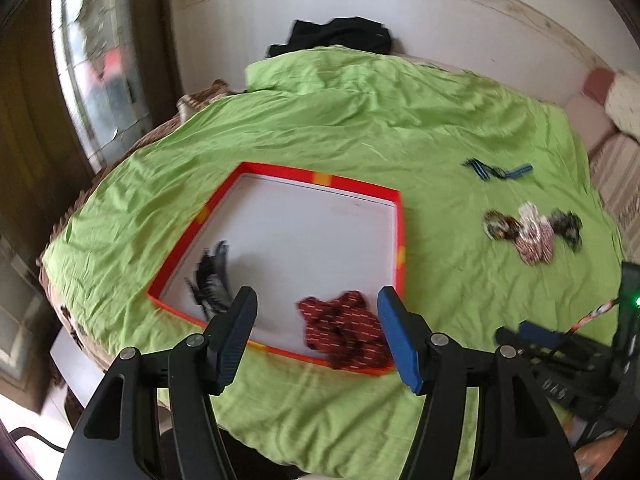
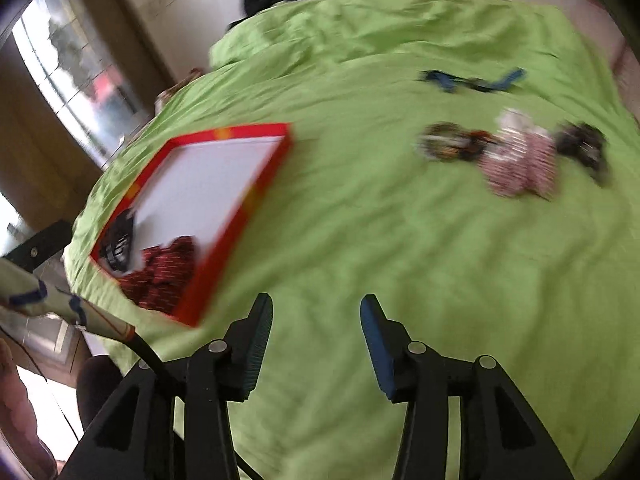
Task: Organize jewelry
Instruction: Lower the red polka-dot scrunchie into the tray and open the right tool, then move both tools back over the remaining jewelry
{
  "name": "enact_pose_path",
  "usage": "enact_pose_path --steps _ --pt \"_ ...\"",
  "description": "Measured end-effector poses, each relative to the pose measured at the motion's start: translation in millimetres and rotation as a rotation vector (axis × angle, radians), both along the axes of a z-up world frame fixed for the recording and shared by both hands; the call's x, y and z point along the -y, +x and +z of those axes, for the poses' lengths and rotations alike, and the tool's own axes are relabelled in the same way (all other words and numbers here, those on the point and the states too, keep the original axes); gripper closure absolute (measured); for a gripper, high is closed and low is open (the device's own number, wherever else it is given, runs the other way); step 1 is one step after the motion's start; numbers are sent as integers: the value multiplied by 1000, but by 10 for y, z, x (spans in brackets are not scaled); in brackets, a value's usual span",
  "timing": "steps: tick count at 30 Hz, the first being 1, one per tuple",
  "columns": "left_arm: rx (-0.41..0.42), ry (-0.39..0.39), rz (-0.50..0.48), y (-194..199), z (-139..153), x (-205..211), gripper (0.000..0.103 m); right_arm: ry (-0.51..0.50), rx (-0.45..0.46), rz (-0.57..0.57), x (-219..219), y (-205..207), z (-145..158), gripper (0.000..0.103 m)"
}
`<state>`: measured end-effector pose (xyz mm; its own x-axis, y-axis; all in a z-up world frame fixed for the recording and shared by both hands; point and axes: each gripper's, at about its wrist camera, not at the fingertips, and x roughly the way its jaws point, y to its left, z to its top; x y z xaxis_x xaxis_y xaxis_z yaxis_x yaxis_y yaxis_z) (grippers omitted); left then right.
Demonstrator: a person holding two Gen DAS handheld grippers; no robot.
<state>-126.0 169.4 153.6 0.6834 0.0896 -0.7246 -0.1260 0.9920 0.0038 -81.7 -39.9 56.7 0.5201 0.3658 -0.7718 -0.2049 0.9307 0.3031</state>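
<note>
- A crumpled lime-green bedsheet (image 1: 360,128) covers the bed, its cloth creased all over.
- On it lies a shallow rectangular tray (image 1: 362,188) with a glossy red rim, orange patches and a smooth white floor.
- Inside the tray, at its near end, sit two soft pieces: a dark red scrunchie (image 1: 344,328) of gathered fabric with pale dashes, and a black-and-white striped scrunchie (image 1: 212,280) in the near left corner.
- The left gripper (image 1: 316,328) hovers over the tray's near edge, its ribbed blue-black pads spread apart with nothing pinched between them.
- The right gripper (image 2: 316,344) hangs over bare sheet just right of the tray, fingers parted and empty.
- Well to the right of the tray, a row of loose pieces waits on the sheet: an olive-and-brown scrunchie (image 2: 444,146), a pink-and-white striped scrunchie (image 2: 520,160) and a dark scrunchie (image 2: 582,146), touching or nearly so; blur hides finer detail.
- Beyond them lies a flat blue-and-black striped band (image 2: 472,80).
- A black garment (image 1: 340,36) is bunched at the far edge of the bed, against the pale wall.
</note>
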Motion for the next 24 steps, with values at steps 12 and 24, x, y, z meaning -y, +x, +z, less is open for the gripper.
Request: enact_pose_path --steps 12,24 --pt "-35 117 -153 34 -77 917 40 -33 36 -223 1249 -206 -106 42" --pt "-145 23 -238 331 -271 1229 40 -35 13 -315 1814 -191 -279 41"
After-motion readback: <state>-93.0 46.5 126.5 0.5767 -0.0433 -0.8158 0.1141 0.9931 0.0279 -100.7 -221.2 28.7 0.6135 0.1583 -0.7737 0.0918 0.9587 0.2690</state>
